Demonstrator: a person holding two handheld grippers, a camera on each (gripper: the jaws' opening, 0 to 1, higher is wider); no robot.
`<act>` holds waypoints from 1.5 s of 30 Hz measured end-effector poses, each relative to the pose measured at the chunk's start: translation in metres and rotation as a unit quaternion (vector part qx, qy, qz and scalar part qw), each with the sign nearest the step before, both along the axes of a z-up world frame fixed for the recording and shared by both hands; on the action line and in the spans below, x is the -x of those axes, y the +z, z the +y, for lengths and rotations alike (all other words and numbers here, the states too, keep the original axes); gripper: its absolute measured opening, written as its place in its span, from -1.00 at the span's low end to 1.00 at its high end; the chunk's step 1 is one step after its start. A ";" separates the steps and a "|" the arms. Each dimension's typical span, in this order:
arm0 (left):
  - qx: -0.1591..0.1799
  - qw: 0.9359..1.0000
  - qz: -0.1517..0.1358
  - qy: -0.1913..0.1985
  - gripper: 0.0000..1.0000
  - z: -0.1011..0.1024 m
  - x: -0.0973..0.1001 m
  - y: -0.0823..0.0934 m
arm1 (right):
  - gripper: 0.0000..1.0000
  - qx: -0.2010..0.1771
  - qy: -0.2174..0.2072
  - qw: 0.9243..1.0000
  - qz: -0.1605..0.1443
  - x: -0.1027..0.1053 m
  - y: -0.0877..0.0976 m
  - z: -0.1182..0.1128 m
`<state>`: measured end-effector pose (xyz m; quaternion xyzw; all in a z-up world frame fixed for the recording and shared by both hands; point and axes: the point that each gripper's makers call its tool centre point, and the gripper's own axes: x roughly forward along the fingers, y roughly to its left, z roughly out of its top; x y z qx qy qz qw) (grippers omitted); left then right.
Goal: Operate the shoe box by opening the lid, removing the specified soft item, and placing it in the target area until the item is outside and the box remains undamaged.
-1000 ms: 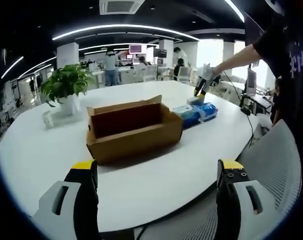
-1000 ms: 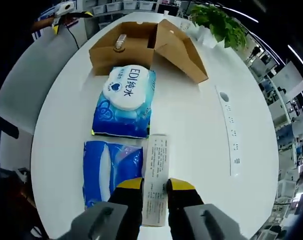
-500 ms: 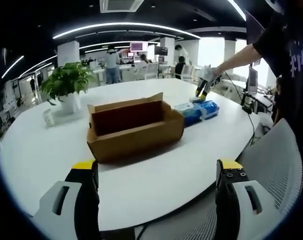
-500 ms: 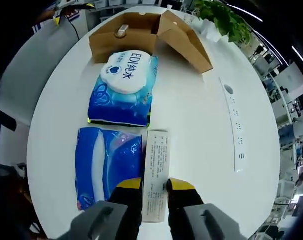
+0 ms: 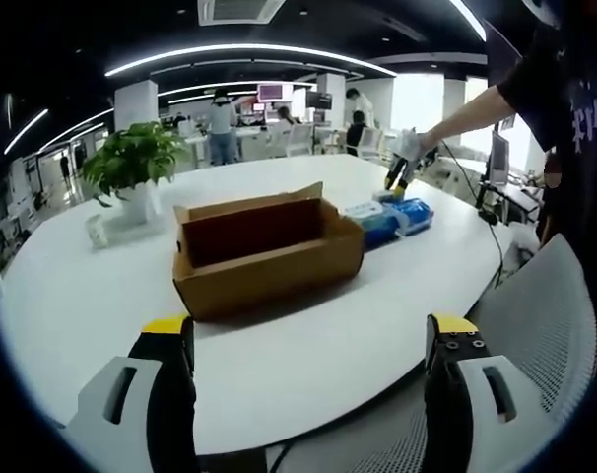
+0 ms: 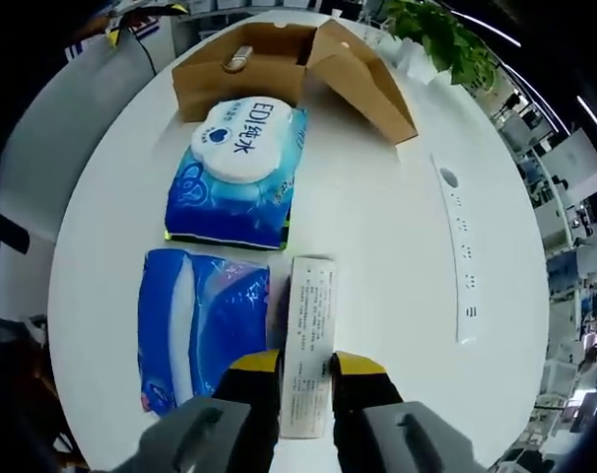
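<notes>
The brown cardboard shoe box [image 5: 269,251] stands open in the middle of the white table [image 5: 101,296], its lid [image 6: 363,84] folded back. A small bottle-like item [image 6: 237,59] lies inside. Beside the box lie a blue wipes pack with a white lid [image 6: 234,168] and a second blue soft pack [image 6: 200,325]. My right gripper [image 6: 306,363] is shut on the near end of a slim white carton [image 6: 310,315] that lies next to the second pack. In the left gripper view the right gripper [image 5: 395,185] hovers over the blue packs [image 5: 392,217]. My left gripper [image 5: 308,330] is open near the table edge, holding nothing.
A potted plant [image 5: 131,168] and a small white cup [image 5: 94,235] stand left of the box. A socket strip [image 6: 459,251] is set into the tabletop. A grey mesh chair [image 5: 535,325] sits at the near right. A person's arm [image 5: 476,108] reaches over the table.
The right gripper view has shifted slightly, so the blue packs sit further left; the carton stays in the jaws. The left gripper has hardly moved.
</notes>
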<state>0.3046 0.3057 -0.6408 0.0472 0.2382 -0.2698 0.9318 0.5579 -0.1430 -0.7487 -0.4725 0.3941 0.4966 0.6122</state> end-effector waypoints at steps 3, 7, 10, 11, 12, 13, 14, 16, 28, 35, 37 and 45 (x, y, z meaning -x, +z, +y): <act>0.001 1.000 -0.001 0.001 0.93 0.000 0.000 0.000 | -0.69 0.002 0.002 1.000 -0.001 -0.001 0.000 0.000; -0.001 1.000 0.000 0.000 0.93 0.000 0.000 0.000 | -0.69 0.004 0.012 1.000 -0.002 0.000 0.000 0.000; 0.000 1.000 0.000 0.001 0.93 0.000 0.000 0.000 | -0.69 0.002 0.003 1.000 -0.001 -0.001 0.000 0.000; 0.000 1.000 0.000 0.001 0.93 0.000 0.000 0.000 | -0.69 0.003 0.005 1.000 -0.001 -0.001 0.000 0.000; -0.001 1.000 0.000 0.001 0.93 0.000 0.000 0.000 | -0.69 0.003 0.007 1.000 -0.002 -0.001 0.000 0.000; 0.000 1.000 0.000 0.001 0.93 0.000 0.000 0.000 | -0.68 0.003 0.004 1.000 -0.002 -0.002 0.000 0.000; 0.000 1.000 0.000 0.001 0.93 0.000 0.000 0.000 | -0.68 0.003 0.003 1.000 -0.002 -0.002 0.000 0.000; -0.001 1.000 0.000 0.001 0.93 0.000 0.000 0.000 | -0.68 0.005 0.002 1.000 -0.004 -0.003 -0.001 0.000; -0.003 1.000 -0.001 0.001 0.93 0.001 -0.001 0.000 | -0.63 0.005 -0.008 1.000 -0.005 -0.003 0.000 0.000; 0.000 1.000 -0.005 0.007 0.90 0.002 -0.002 0.001 | -0.52 -0.004 -0.021 1.000 -0.010 -0.006 0.006 0.000; 0.005 1.000 -0.004 0.010 0.90 0.003 -0.003 0.001 | -0.47 -0.020 -0.046 0.999 -0.013 -0.006 0.012 0.004; 0.020 1.000 -0.011 0.012 0.91 0.002 -0.003 0.006 | -0.28 -0.053 -0.090 0.994 -0.011 0.008 0.028 0.012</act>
